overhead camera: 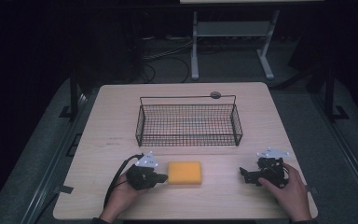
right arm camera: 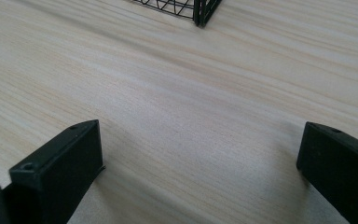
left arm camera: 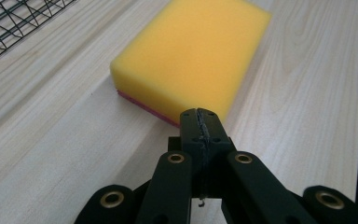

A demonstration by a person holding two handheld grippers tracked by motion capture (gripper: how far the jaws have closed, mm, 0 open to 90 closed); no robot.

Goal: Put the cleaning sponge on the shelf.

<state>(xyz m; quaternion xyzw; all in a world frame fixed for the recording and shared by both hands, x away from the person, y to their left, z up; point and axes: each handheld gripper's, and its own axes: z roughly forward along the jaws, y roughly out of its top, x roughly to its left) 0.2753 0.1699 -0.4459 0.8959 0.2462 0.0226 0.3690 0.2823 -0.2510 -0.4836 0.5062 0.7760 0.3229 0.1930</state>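
Observation:
A yellow sponge (overhead camera: 185, 172) with a pink underside lies flat on the wooden table (overhead camera: 121, 116), near its front edge. My left gripper (overhead camera: 164, 178) sits just left of the sponge, jaws pressed together with nothing between them. In the left gripper view the shut tips (left arm camera: 201, 117) almost reach the sponge (left arm camera: 191, 51) at its near edge. My right gripper (overhead camera: 243, 174) rests on the table at the right, well apart from the sponge. In the right gripper view its fingers (right arm camera: 70, 158) stand wide open over bare wood.
A black wire basket (overhead camera: 189, 122) stands mid-table behind the sponge; one corner (right arm camera: 200, 11) is seen in the right gripper view, its mesh (left arm camera: 14, 21) in the left gripper view. A small round grey disc (overhead camera: 215, 95) lies behind it. A white stand (overhead camera: 233, 42) is on the floor beyond.

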